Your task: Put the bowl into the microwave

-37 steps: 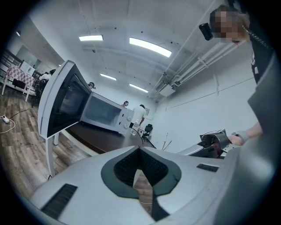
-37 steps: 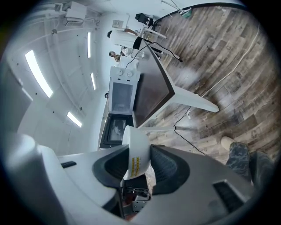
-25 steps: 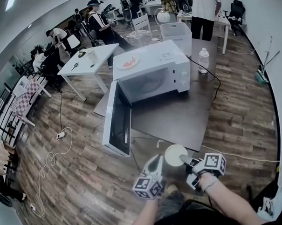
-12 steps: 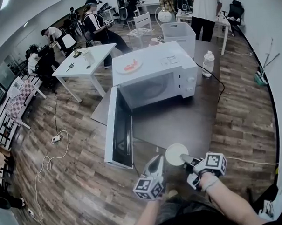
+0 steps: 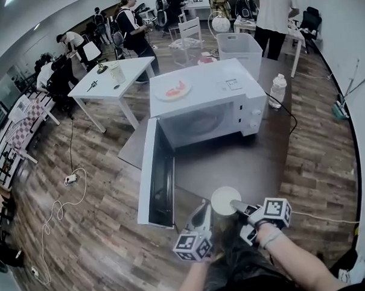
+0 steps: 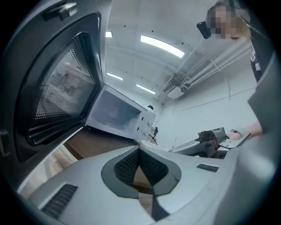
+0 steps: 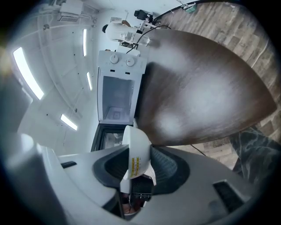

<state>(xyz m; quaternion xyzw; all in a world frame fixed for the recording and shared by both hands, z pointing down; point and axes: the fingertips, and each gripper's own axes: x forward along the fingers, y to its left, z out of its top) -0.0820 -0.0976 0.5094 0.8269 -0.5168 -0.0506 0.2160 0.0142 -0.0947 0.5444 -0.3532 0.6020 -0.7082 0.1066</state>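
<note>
A white bowl (image 5: 225, 200) hangs over the near edge of the dark table (image 5: 231, 161), and my right gripper (image 5: 236, 204) is shut on its rim. In the right gripper view the bowl (image 7: 137, 149) stands edge-on between the pads. The white microwave (image 5: 208, 104) stands on the table ahead, its door (image 5: 155, 173) swung open to the left and its cavity (image 7: 116, 99) empty. My left gripper (image 5: 203, 211) is just left of the bowl, shut on nothing. The open door (image 6: 61, 88) and the cavity (image 6: 116, 115) also show in the left gripper view.
A plate (image 5: 173, 89) with something red lies on top of the microwave. A water bottle (image 5: 277, 90) stands right of the microwave, and a white bin (image 5: 241, 46) behind it. A white table (image 5: 116, 75) and several people are at the back. A cable (image 5: 64, 201) lies on the floor.
Both grippers and the bowl have come closer to the table and the microwave. The right gripper's hold on the bowl is the same, and the left stays shut.
</note>
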